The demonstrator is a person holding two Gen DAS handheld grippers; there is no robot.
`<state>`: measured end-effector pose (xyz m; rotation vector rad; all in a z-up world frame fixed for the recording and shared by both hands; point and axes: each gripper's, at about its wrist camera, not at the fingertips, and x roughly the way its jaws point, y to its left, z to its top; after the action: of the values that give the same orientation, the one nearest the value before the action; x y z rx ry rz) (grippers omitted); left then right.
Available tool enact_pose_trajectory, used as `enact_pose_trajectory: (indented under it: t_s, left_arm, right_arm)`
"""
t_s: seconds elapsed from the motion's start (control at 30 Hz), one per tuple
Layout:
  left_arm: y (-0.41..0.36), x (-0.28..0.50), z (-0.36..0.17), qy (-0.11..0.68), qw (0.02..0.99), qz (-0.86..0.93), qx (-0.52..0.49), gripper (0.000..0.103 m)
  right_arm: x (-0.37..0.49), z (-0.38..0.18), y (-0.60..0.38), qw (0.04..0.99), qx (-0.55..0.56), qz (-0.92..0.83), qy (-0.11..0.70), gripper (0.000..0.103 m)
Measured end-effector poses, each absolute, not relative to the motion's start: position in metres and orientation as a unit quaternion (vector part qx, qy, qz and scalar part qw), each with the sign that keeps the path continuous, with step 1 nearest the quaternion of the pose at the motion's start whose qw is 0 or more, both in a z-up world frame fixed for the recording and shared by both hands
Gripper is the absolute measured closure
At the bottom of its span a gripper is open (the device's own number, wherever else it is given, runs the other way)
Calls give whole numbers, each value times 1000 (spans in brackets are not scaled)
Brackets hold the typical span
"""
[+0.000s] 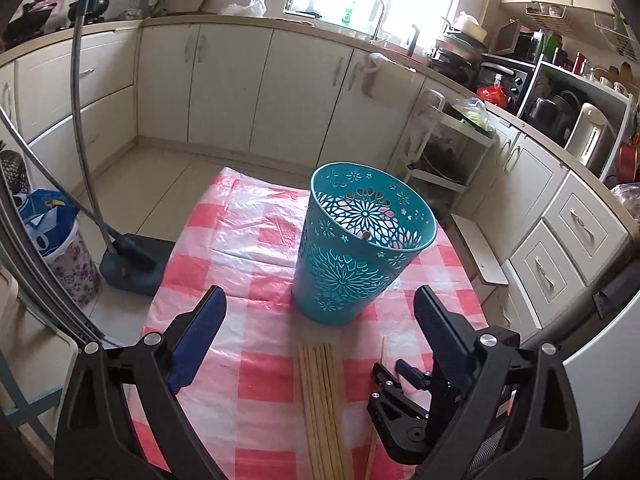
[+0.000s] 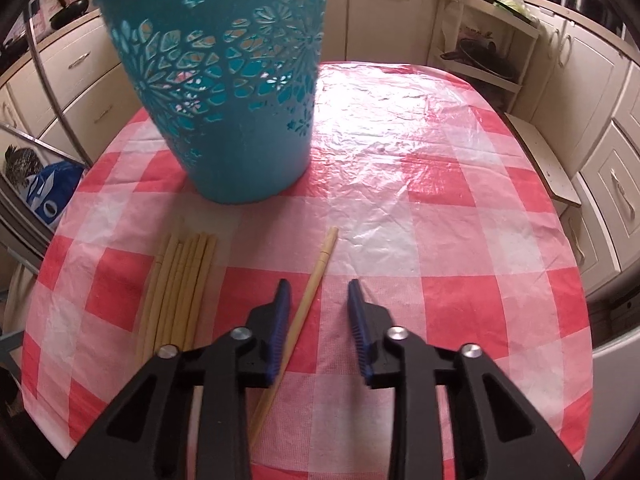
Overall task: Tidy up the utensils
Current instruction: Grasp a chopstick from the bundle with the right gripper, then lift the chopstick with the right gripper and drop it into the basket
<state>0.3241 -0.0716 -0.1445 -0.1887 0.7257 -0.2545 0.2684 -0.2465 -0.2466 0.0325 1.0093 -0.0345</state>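
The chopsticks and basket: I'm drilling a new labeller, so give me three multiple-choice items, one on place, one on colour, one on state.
1. Where does the single chopstick lie?
A. in the basket
B. on the tablecloth, apart from the bundle
C. on the floor

2. What colour is the basket?
A. teal
B. yellow
C. white

3. How does the basket stand?
A. on its side
B. upside down
C. upright

Answers: 1 B, it lies on the tablecloth to the right of the bundle; 2 A, its pierced wall is teal; 3 C, its open rim faces up.
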Motion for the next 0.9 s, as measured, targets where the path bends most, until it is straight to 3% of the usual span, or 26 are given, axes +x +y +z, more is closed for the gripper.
enact_pose_trajectory:
  t_s: [0.03,0.23,0.57,0.9]
  left_arm:
    - [-72,324,-144,354,922,-124,-92,12]
    - [-78,327,-148,364,918,-127,-87,12]
    - [-90,333,-153,379,912,-135,-76,12]
    - [-87,338,-156,383,912,-127,-73,12]
  right_arm:
    - [270,-247,-245,874,14,-10,486,93]
    - [268,-248,-257,872,67,6,485,97]
    - [269,-250,-248,881,11,13,474,97]
    - [252,-239,-289,872,164,36,460,97]
